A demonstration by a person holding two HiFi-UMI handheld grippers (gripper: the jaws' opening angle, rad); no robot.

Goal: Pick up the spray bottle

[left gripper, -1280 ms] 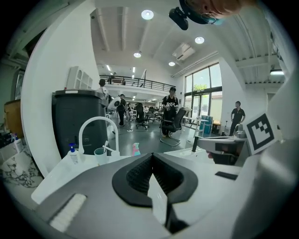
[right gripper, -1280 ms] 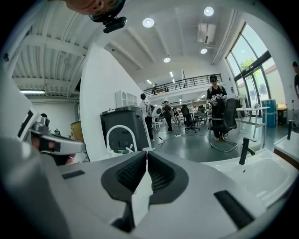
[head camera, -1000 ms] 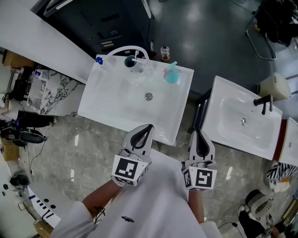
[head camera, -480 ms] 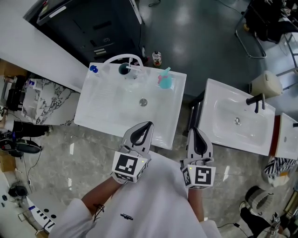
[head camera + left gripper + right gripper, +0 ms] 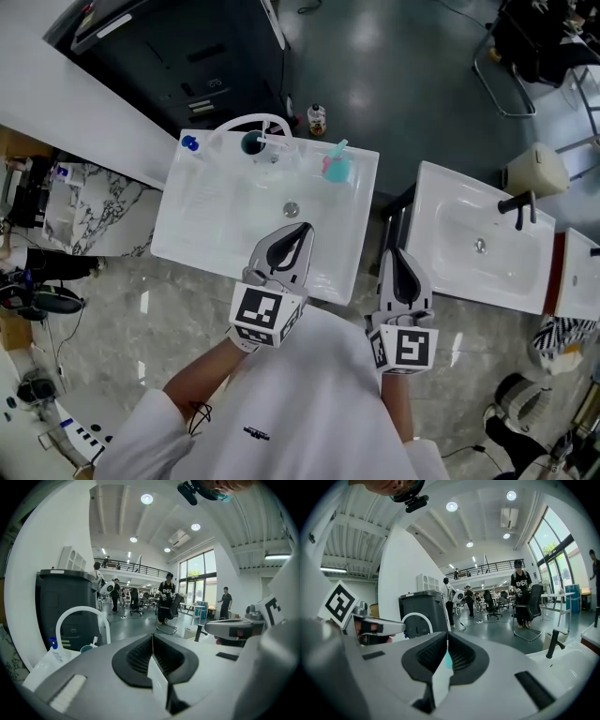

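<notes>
Both claws are shut and hold nothing. The left claw (image 5: 301,228) hangs over the near half of the white basin (image 5: 216,216), jaws pressed together at the tips. The right claw (image 5: 397,251) sits just off that basin's right edge, over the gap to a second basin (image 5: 450,253), its jaws together the same way.

The spray bottle (image 5: 336,169), a teal one, stands on the back rim of the first basin. It is well ahead of the left claw and a little to its right, and ahead of the right claw and off to its left. Neither claw touches it. In the right gripper view a sliver of its teal (image 5: 446,659) shows beyond the closed jaws.

Further left along that rim, ahead of the left claw, are a white arched tap (image 5: 82,608), a dark cup (image 5: 251,142) and a blue-capped bottle (image 5: 190,142).
</notes>
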